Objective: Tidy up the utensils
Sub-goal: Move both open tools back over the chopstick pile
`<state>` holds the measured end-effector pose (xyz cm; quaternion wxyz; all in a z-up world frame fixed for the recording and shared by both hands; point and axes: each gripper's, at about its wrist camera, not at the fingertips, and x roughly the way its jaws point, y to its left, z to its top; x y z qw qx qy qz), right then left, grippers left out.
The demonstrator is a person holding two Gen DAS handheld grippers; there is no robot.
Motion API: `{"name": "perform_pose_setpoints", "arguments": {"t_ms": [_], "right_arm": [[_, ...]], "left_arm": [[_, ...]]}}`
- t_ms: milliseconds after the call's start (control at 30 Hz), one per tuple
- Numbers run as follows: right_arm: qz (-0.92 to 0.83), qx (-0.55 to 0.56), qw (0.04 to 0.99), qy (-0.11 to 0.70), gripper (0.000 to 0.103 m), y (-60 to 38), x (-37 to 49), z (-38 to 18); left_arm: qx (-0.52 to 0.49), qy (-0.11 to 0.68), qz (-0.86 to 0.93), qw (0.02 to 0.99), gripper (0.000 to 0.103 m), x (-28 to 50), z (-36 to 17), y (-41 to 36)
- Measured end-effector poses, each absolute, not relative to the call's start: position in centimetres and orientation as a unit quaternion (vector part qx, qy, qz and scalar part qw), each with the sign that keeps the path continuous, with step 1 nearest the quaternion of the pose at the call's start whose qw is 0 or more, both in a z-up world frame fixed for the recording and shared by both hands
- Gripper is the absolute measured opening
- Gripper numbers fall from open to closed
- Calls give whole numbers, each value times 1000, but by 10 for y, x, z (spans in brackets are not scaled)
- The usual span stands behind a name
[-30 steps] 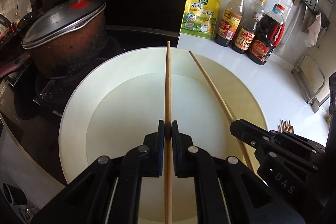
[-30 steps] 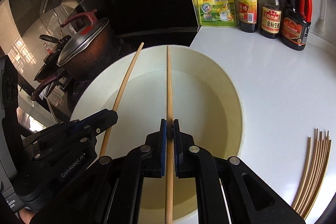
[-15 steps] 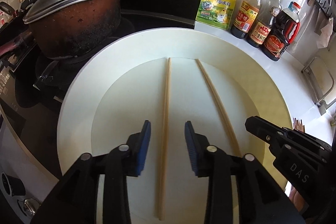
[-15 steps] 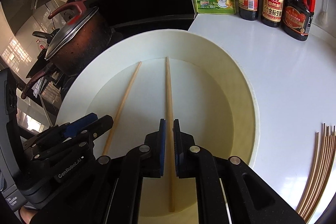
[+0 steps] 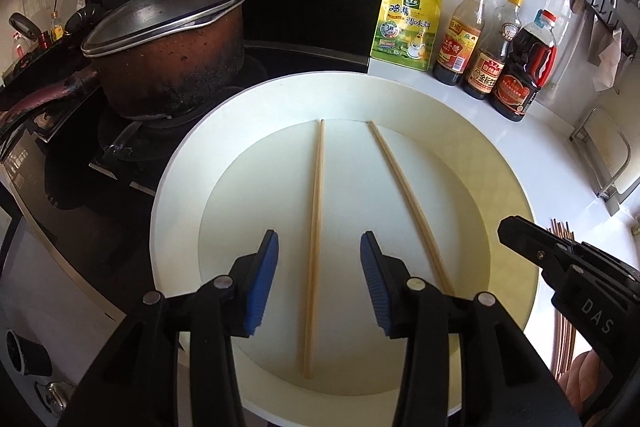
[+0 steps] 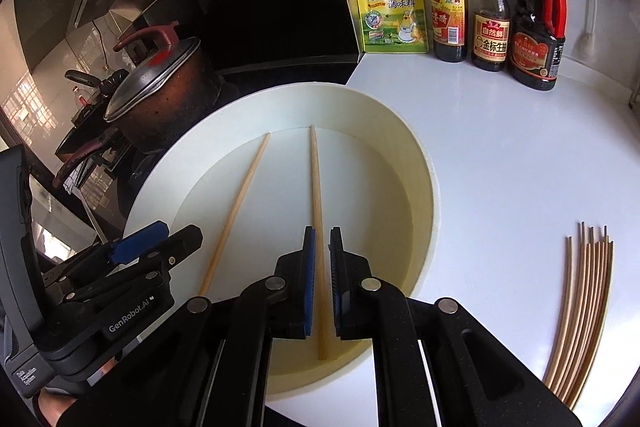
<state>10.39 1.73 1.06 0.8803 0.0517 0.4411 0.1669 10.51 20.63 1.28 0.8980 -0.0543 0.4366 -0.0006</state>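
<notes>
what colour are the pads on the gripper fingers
Blue ribbed pads on black fingers, clearest in the left wrist view.

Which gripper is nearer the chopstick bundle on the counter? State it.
Right. The right gripper hangs over the white bowl, on the side toward the chopstick bundle; the left gripper is at the bowl's far side.

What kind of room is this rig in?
Almost certainly a home kitchen: a scorched lidded pot sits on a stove, sauce bottles and a seasoning pouch line the white counter, and loose chopsticks lie beside a round basin.
</notes>
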Motion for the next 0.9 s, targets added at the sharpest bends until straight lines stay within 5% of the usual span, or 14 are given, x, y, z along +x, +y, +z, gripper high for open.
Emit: {"name": "perform_pose_setpoints", "arguments": {"t_ms": [900], "right_arm": [[42, 100, 908, 405, 22, -128, 7, 25]], "left_arm": [[-29, 414, -119, 902, 57, 53, 36, 81]]}}
